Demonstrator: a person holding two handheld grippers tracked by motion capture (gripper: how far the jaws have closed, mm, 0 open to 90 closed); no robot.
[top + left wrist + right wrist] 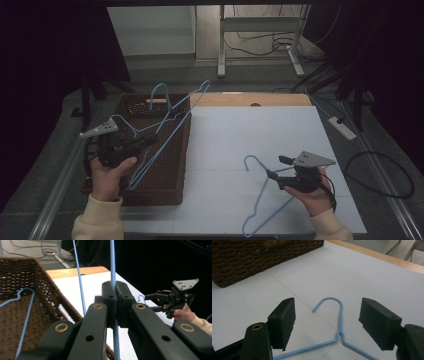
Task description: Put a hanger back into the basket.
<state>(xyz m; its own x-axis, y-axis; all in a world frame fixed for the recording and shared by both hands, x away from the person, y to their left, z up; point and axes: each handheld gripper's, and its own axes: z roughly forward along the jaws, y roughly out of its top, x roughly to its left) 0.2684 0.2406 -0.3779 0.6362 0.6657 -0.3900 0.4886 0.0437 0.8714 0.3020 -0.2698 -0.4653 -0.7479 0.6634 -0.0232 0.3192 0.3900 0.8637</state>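
My left gripper (151, 140) hangs over the brown wicker basket (155, 196), shut on a blue wire hanger (172, 122) that slants up toward the table's far edge. In the left gripper view the jaws (114, 291) pinch one wire of that hanger (112, 262), and a second wire rises beside it. Another blue hanger (25, 315) lies inside the basket (15, 267). My right gripper (278, 168) is open, low over the white table, level with the neck of a third blue hanger (260, 200). That hanger's hook (340, 312) lies flat beyond the spread jaws (328, 315), untouched.
The white board (240, 140) covers most of the table, with a wooden strip (250, 99) along its far edge. A white power strip (342, 127) and cables lie on the floor to the right. Desk legs (221, 45) stand beyond the table.
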